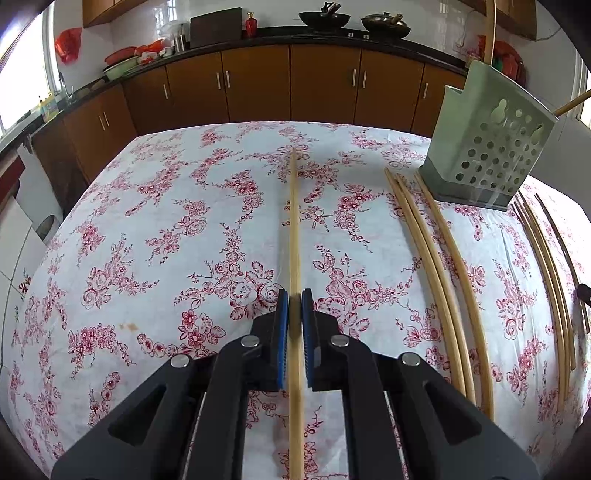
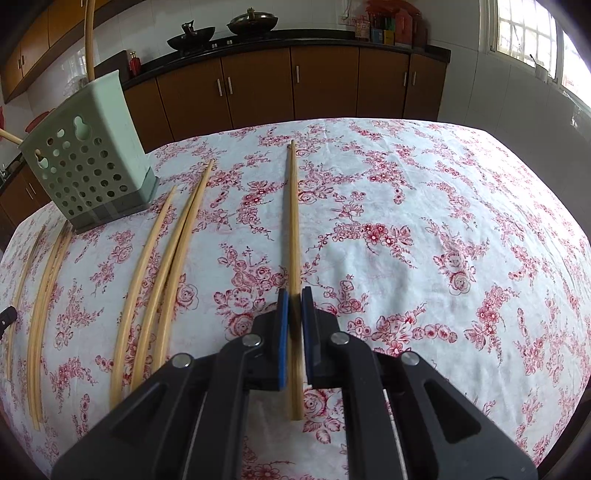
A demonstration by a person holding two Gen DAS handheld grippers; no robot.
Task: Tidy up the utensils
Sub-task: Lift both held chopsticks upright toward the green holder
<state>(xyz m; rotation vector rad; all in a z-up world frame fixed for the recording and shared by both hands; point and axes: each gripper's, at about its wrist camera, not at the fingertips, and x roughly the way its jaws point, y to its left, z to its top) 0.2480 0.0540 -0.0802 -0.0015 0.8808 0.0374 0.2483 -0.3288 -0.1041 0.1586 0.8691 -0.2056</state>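
Your left hand-held gripper point(image 1: 294, 295) is pinching one chopstick point(image 1: 294, 221) between its blue pads; the stick runs straight ahead of the jaws over the flowered desk point(image 1: 147, 221). Your right hand-held gripper point(image 2: 294, 295) is likewise pressed shut on a stick point(image 2: 293, 221), whose thick end shows just below its jaws. It may be two sticks lying together there; the far tip looks doubled, but the view is too warped to say.

The holder point(image 1: 487, 147) stands ahead and to the right of your left gripper, ahead and to the left of your right one. At least one stick point(image 1: 490, 29) already rises from it. Loose sticks point(image 1: 443, 277) lie between the two grippers, just in front of the holder, with more point(image 1: 550, 277) further on.

You appear to be at the carrying step: both sticks gripped, neither yet in the holder. Next, tip one stick upright, bring its tip over the holder's mouth, and release only once it is inside. Take one hand at a time so the sticks don't cross.
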